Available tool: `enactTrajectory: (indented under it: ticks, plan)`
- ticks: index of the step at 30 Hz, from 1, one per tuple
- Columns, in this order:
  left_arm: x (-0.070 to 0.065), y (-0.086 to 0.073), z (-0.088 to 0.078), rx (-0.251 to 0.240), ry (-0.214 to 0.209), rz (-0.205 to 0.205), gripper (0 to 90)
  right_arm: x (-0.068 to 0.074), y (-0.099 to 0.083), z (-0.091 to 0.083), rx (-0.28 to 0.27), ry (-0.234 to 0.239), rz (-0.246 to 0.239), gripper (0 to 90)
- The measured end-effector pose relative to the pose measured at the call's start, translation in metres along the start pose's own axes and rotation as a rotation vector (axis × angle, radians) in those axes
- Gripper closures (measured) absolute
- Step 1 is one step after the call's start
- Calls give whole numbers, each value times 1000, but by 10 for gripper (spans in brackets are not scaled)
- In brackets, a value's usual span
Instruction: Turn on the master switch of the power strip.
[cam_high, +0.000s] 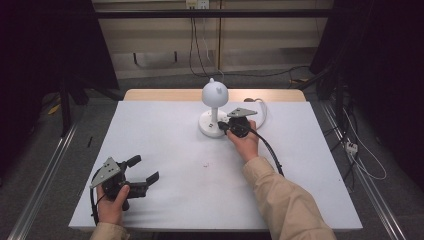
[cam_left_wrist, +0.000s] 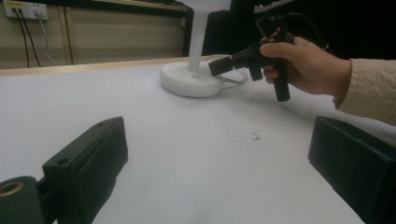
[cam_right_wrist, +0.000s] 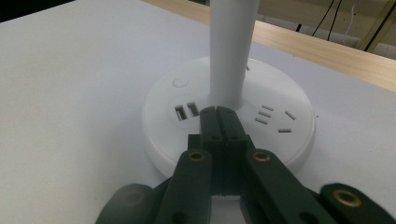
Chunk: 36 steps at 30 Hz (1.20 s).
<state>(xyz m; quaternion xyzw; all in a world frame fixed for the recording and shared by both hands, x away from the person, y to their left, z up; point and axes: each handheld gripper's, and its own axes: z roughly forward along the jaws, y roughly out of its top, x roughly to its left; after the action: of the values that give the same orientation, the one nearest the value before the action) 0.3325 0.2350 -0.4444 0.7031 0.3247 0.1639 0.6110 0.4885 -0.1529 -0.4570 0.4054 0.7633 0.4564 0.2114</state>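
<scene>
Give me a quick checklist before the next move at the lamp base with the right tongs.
1. Right tongs shut, nothing between them: ok.
2. Tips over the lamp base, right in front of the stem: ok.
3. Tips pressing on the base: cannot tell.
4. Round button on the base free, left of the tips: ok.
5. Left tongs open and parked near the table's front left corner, away from the lamp: ok.
6. Lamp upright: ok.
</scene>
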Motion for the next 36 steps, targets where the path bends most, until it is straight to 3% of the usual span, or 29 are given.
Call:
enactTrajectory:
  ticks: [36]
  plan:
    - [-1,0,-1,-9,-2,1,45,1,-2,2,-6,12,-7,900]
